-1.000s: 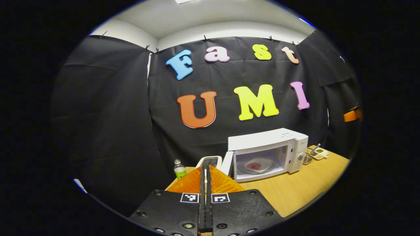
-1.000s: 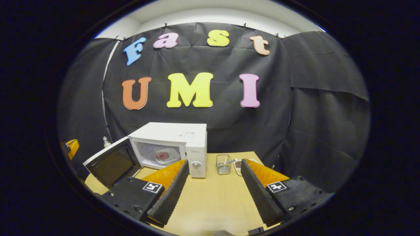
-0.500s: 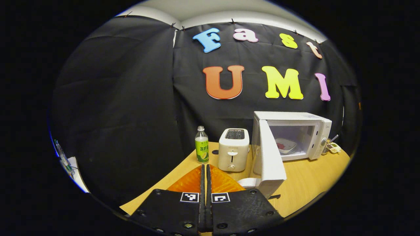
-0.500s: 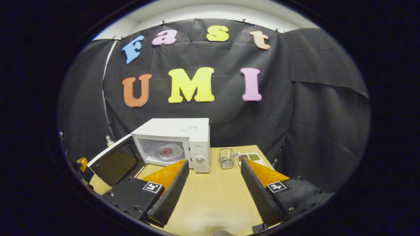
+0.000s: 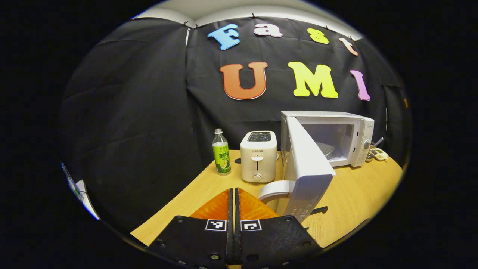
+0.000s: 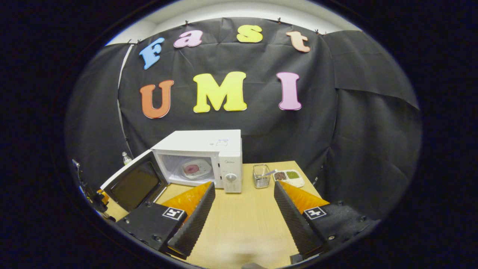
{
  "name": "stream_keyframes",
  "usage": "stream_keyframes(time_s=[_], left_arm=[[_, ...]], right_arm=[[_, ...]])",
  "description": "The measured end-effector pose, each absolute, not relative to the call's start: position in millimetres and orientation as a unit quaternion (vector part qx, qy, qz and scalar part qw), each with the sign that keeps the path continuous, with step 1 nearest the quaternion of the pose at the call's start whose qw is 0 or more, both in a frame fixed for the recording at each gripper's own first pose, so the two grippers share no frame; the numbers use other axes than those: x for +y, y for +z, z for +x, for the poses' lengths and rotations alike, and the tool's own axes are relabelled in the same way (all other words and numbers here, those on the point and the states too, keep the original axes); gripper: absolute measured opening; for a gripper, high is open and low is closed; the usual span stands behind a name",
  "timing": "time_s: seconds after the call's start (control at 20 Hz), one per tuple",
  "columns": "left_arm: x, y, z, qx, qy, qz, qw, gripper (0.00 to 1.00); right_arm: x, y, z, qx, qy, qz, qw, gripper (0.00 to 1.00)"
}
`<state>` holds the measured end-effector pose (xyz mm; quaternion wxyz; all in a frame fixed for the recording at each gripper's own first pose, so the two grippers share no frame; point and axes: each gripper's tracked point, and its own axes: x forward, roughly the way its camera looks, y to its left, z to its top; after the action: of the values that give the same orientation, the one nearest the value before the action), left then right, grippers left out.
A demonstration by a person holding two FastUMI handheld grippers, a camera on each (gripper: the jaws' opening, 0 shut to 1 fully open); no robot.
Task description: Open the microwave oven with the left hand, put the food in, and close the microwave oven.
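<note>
Left gripper [image 5: 234, 209] jaws pressed together, empty, just short of microwave door [image 5: 306, 164], probably lining up to push it closed. Right gripper [image 6: 242, 209] jaws spread, empty, above tabletop [image 6: 242, 220]. One plate of food [image 6: 195, 169] inside the one microwave [image 6: 201, 157]. Left of it: one toaster [image 5: 258, 155], one bottle [image 5: 221, 157].

A white toaster [image 5: 258, 156] reads "SUPOR" on its front (at 12 o'clock from the left gripper); the green bottle's [image 5: 221, 157] label is illegible.

Wooden table [image 6: 239, 220] — microwave [image 6: 209, 147], toaster [image 5: 257, 155], bottle [image 5: 221, 152].
</note>
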<state>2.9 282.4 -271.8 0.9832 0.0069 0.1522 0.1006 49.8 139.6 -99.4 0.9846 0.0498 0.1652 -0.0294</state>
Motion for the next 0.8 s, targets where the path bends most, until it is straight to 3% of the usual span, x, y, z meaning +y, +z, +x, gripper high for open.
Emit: stream_keyframes(time_s=[0.05, 0.2, 0.25, 0.3, 0.35, 0.55, 0.6, 0.65, 0.7, 0.8], left_arm=[[277, -267, 2, 0.147, 0.092, 0.006, 0.985, 0.0], [254, -261, 5, 0.139, 0.063, 0.014, 0.988, 0.0], [244, -261, 6, 0.137, 0.05, 0.017, 0.989, 0.0], [233, -260, 7, 0.134, 0.038, 0.021, 0.99, 0.0], [223, -260, 7, 0.134, 0.027, 0.025, 0.99, 0.0], [181, -264, 10, 0.135, -0.017, 0.024, 0.99, 0.0], [171, -263, 13, 0.134, -0.026, 0.024, 0.99, 0.0], [159, -262, 15, 0.132, -0.036, 0.023, 0.99, 0.0], [149, -262, 17, 0.132, -0.046, 0.024, 0.99, 0.0], [128, -259, 23, 0.127, -0.067, 0.022, 0.989, 0.0]], right_arm=[[142, -99, 49, 0.166, -0.028, 0.053, 0.984, 0.92], [146, -95, 50, 0.165, -0.023, 0.056, 0.984, 0.92], [144, -94, 50, 0.164, -0.024, 0.054, 0.985, 1.0], [146, -92, 50, 0.163, -0.023, 0.057, 0.985, 1.0], [147, -91, 49, 0.163, -0.022, 0.06, 0.985, 0.92], [144, -91, 45, 0.165, -0.027, 0.059, 0.984, 0.92], [142, -92, 44, 0.167, -0.03, 0.058, 0.984, 1.0], [139, -92, 43, 0.168, -0.033, 0.059, 0.984, 1.0], [137, -93, 41, 0.169, -0.037, 0.061, 0.983, 0.92], [133, -92, 38, 0.17, -0.042, 0.061, 0.983, 0.92]])
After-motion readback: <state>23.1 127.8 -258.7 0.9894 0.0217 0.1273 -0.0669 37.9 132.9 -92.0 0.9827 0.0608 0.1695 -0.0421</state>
